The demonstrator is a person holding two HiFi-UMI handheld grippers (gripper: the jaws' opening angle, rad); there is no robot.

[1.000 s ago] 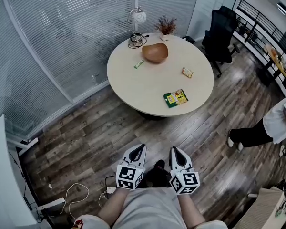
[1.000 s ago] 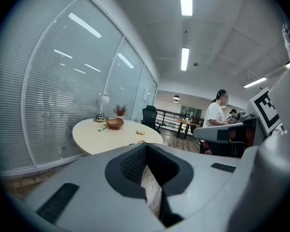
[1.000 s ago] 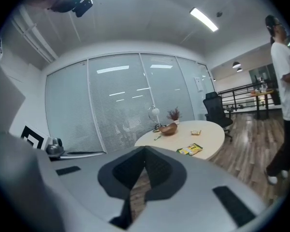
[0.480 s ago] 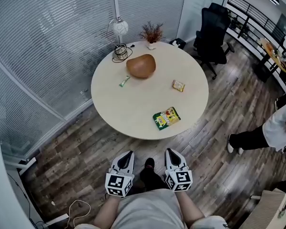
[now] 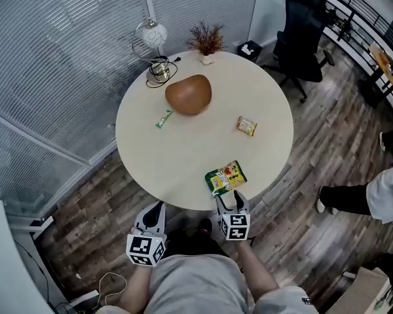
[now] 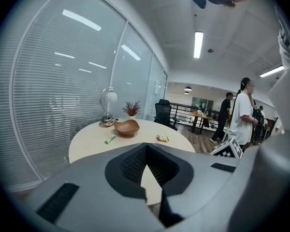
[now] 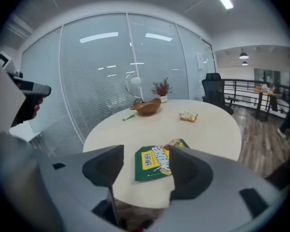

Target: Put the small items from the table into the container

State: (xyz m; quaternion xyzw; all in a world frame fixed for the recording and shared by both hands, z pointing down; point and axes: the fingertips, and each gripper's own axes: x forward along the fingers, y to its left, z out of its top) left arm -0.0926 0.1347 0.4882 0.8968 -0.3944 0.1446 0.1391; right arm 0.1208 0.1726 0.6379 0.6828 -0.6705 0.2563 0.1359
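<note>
Right gripper point(image 7: 144, 172): jaws just opened, apart, gripping nothing. Packet point(image 7: 156, 161) lies flat on table point(image 7: 208, 134), just ahead of the gap. Probably light, crinkly, slick, so pinch its near edge. Left gripper point(image 6: 146, 164): jaws together, empty.

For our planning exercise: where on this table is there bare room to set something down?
Bare: left front of the table, between candy stick and green bag; the middle, between bowl, small packet and bag. Crowded: far edge, around lamp and plant.

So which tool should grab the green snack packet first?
Right. The right tool is at the table edge, jaws just opening, the green snack packet showing between them, ungripped. The left tool is shut, farther away.
</note>
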